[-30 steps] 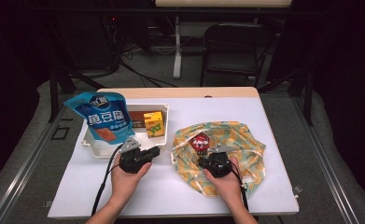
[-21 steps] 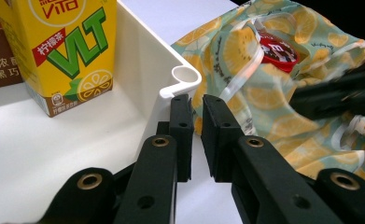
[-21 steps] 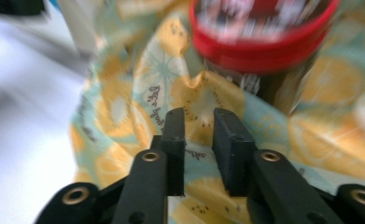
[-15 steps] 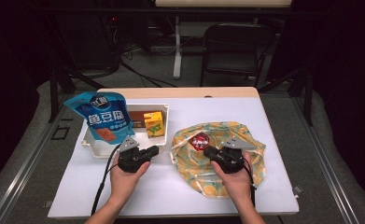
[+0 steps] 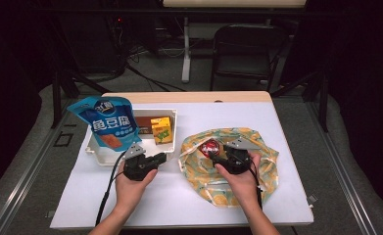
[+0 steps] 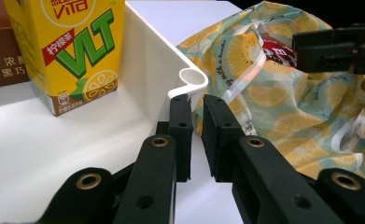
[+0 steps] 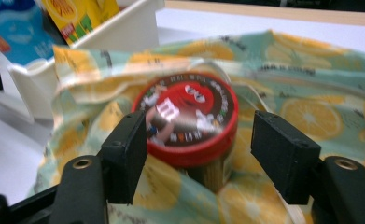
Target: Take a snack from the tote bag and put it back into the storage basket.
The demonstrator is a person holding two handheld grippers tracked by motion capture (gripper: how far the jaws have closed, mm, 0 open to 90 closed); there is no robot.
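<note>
A red-lidded jar [image 7: 189, 123] is seen at centre frame in the right gripper view, resting in the lemon-print bag [image 5: 228, 166]; its lid is turned toward the camera and tilted slightly up, the long axis running away into the bag. In the high view the bag lies right of centre on the counter [image 5: 287, 147]. The right gripper [image 5: 224, 157] is held low over the bag, pointed to the upper left; its fingers [image 7: 124, 154] have just been opening and stand released either side of the jar, not touching it. The left gripper [image 5: 155, 159] is clenched on the corner of the white tray [image 6: 189, 77], with the hand [image 5: 130, 188] behind it.
</note>
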